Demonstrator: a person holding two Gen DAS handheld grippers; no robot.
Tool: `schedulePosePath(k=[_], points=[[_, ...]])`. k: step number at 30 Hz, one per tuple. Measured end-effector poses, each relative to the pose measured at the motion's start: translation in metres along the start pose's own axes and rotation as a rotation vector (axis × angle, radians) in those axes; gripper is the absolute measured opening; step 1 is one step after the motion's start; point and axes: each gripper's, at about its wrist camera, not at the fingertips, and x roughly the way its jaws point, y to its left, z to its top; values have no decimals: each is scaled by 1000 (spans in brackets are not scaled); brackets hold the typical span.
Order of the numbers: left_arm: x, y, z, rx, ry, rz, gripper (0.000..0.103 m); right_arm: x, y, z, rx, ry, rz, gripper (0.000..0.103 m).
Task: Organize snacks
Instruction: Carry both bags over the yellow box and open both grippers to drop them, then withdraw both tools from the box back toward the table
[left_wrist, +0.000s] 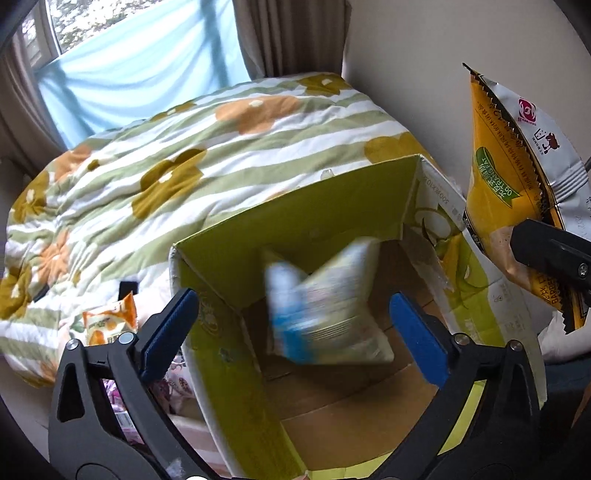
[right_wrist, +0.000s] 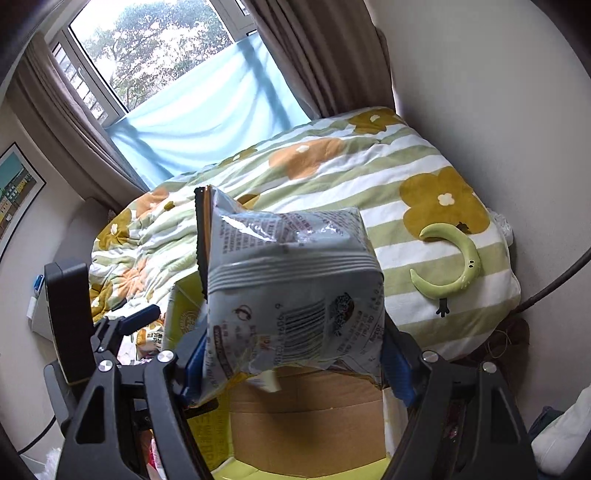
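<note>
An open green cardboard box (left_wrist: 295, 210) with a brown floor stands on the bed below both grippers. In the left wrist view my left gripper (left_wrist: 293, 334) is open wide over it. A blurred white and blue snack bag (left_wrist: 325, 306) sits inside the box between the blue pads, touching neither. My right gripper (right_wrist: 291, 365) is shut on a silver and yellow snack bag (right_wrist: 291, 288), held upright over the box's brown floor (right_wrist: 306, 424). That bag (left_wrist: 495, 184) also shows at the right edge of the left wrist view, above the box's right wall.
A floral striped quilt (left_wrist: 184, 147) covers the bed behind the box. An orange snack packet (left_wrist: 110, 325) and pink packets (left_wrist: 177, 384) lie left of the box. A green crescent toy (right_wrist: 454, 266) rests on the quilt at right. The wall runs close along the right side.
</note>
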Motion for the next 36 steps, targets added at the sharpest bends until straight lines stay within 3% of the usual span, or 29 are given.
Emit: schedulePosePath(k=[6,13,19,21,23,25,28,36], points=[[-5,17,-16,-19,27,2,102,8,3,-3,-20,23,-14,75],[-32,38,-40,-64,24,11,102,14,24,0,-131,23,-13,78],[-46,54,-50,-86,20,29,102,42,34,13,-158,54,-4,79],[-46,57,-50,-85,23,46,102,53,33,16,-154,68,-1,82],[-45,61,-52,-88,28,55,102,61,32,17,-145,71,6,95],[-44,64,-55,-94,33,56,102,62,31,16,-148,59,-2,103],[-42,66,-63,-105,45,54,102,55,29,9,-149,18,1,102],[-41,65,-73,-125,58,42,102,42,22,-10,-168,45,-30,102]])
